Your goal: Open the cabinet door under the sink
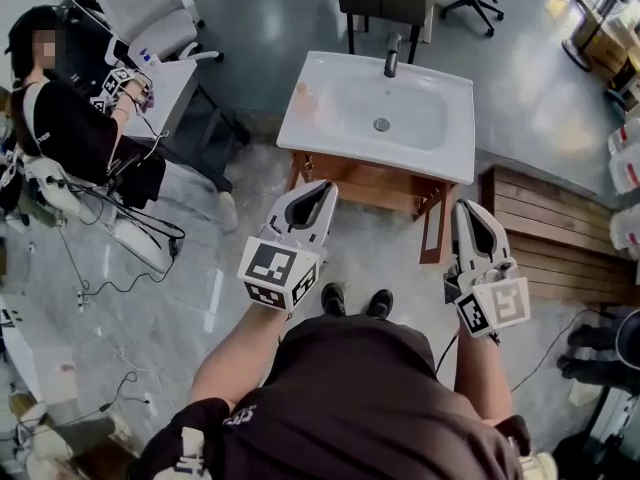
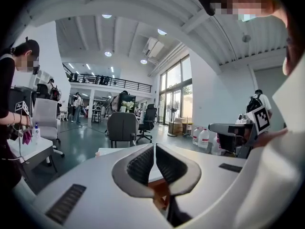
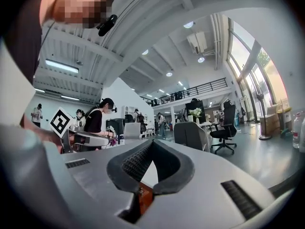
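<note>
A white sink (image 1: 330, 118) with a dark tap (image 1: 392, 56) sits on a brown wooden cabinet (image 1: 375, 186) straight ahead in the head view. Only the cabinet's top front rail and right leg show; its door is hidden under the basin. My left gripper (image 1: 326, 190) is held up in front of the cabinet's left part, jaws together and empty. My right gripper (image 1: 464, 210) hangs by the cabinet's right leg, also shut on nothing. In the left gripper view the left gripper (image 2: 155, 146) points over the sink, as does the right gripper (image 3: 151, 141) in its own view.
A person (image 1: 55, 118) sits at a white desk (image 1: 165, 88) at the left beside a white chair (image 1: 150, 13), with cables (image 1: 110, 268) trailing over the floor. A slatted wooden platform (image 1: 550, 238) lies right of the cabinet. My shoes (image 1: 355, 303) stand close before it.
</note>
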A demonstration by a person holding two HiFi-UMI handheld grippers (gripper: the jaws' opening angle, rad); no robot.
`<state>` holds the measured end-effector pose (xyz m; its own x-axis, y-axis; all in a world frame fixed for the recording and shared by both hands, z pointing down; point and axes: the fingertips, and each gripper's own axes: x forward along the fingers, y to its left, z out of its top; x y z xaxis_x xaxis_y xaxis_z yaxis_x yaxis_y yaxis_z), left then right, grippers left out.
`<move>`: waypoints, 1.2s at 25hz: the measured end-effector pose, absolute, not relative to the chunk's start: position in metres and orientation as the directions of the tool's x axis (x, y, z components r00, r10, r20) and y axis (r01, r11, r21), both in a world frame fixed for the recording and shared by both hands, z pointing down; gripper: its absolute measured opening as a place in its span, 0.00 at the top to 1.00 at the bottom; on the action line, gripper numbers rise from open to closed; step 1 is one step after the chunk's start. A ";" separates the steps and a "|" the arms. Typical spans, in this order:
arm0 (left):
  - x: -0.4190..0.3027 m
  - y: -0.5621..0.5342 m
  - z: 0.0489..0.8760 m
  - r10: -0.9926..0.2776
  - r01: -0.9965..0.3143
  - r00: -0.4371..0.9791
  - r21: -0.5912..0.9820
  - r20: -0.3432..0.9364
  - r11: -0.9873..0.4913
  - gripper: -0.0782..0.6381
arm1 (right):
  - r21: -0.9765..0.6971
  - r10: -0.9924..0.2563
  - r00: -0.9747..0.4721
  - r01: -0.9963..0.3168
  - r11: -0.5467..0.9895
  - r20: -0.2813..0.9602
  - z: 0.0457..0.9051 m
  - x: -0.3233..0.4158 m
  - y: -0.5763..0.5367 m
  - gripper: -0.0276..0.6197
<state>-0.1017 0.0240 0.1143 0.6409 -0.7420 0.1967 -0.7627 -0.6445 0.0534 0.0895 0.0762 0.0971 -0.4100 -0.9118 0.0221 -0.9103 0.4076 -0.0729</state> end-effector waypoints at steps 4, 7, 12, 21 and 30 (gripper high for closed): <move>-0.087 0.016 0.118 -0.747 -0.769 0.625 0.013 0.228 -0.639 0.85 | -0.099 -0.915 -0.402 -0.912 0.397 0.034 0.106 0.099 0.063 0.94; -0.085 0.008 0.125 -0.754 -0.781 0.608 0.012 0.248 -0.625 0.85 | -0.085 -0.918 -0.395 -0.917 0.391 0.044 0.106 0.101 0.051 0.94; -0.094 -0.009 0.129 -0.774 -0.802 0.584 0.027 0.246 -0.597 0.86 | -0.071 -0.934 -0.357 -0.933 0.354 0.034 0.085 0.096 0.034 0.94; -0.103 -0.023 0.132 -0.794 -0.820 0.563 0.036 0.230 -0.571 0.86 | -0.061 -0.935 -0.347 -0.937 0.343 0.071 0.101 0.100 0.031 0.94; -0.103 -0.030 0.137 -0.784 -0.814 0.571 0.044 0.242 -0.579 0.86 | -0.054 -0.937 -0.338 -0.941 0.334 0.090 0.103 0.102 0.028 0.94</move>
